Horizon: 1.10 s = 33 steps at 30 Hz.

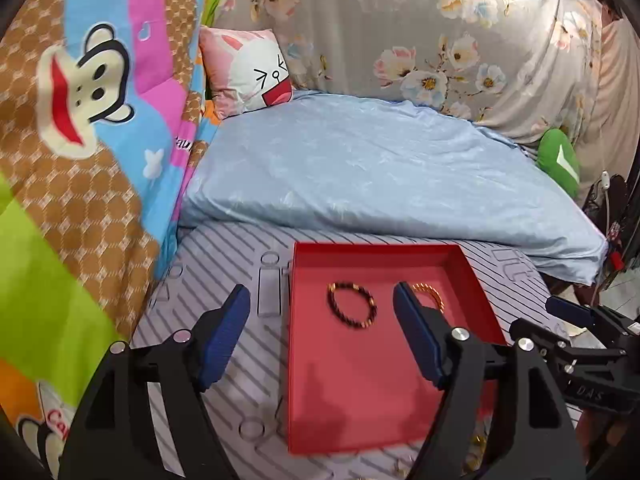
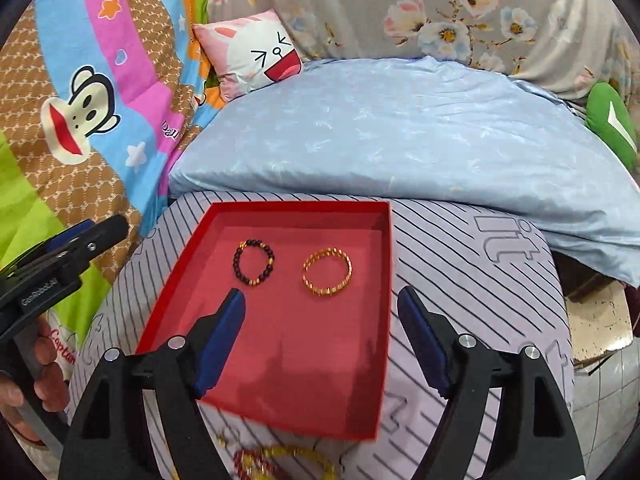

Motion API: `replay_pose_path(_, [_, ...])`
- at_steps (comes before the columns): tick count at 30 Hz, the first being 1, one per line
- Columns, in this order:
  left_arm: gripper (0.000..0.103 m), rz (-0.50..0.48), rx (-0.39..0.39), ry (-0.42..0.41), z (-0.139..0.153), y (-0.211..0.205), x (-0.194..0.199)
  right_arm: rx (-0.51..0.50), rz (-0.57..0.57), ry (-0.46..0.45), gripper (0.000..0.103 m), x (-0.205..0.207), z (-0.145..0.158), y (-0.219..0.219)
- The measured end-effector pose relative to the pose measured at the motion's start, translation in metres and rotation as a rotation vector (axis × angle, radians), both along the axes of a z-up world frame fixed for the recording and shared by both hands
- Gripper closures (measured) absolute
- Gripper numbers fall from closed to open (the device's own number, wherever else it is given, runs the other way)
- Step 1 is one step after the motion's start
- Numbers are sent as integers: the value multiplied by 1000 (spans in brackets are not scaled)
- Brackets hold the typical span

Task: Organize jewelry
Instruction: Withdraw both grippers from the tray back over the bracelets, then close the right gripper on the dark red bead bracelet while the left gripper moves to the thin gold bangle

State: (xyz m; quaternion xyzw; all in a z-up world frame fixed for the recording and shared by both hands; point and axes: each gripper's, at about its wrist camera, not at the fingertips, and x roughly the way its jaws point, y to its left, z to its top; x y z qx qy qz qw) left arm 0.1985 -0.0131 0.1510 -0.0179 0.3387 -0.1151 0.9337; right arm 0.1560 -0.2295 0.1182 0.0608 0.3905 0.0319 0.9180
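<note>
A shallow red tray (image 2: 362, 364) lies on the striped bed sheet; it also shows in the left wrist view (image 1: 360, 408). In it lie a dark beaded bracelet (image 2: 253, 261) (image 1: 352, 305) and a gold chain bracelet (image 2: 327, 272) (image 1: 430, 295), apart from each other. My left gripper (image 1: 322, 336) is open and empty above the tray's left side. My right gripper (image 2: 322, 340) is open and empty above the tray's near half. More jewelry, gold and red beads (image 2: 276, 460), lies on the sheet at the tray's near edge, partly blurred.
A folded light-blue quilt (image 2: 400, 136) lies behind the tray. A cartoon blanket (image 1: 80, 140) rises on the left, a pink cushion (image 1: 248, 68) at the back, a green cushion (image 1: 558, 160) at the right. The bed's edge and floor are at the right (image 2: 600, 320).
</note>
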Motion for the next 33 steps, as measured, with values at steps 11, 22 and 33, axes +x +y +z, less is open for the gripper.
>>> replay_pose_path(11, [31, 19, 24, 116, -53, 34, -95, -33, -32, 37, 26, -101, -31, 4])
replay_pose_path(22, [23, 13, -33, 277, -129, 13, -137, -52, -49, 112, 26, -157, -84, 27])
replay_pose_path(33, [24, -23, 33, 257, -144, -21, -125, -5, -59, 154, 26, -166, -102, 29])
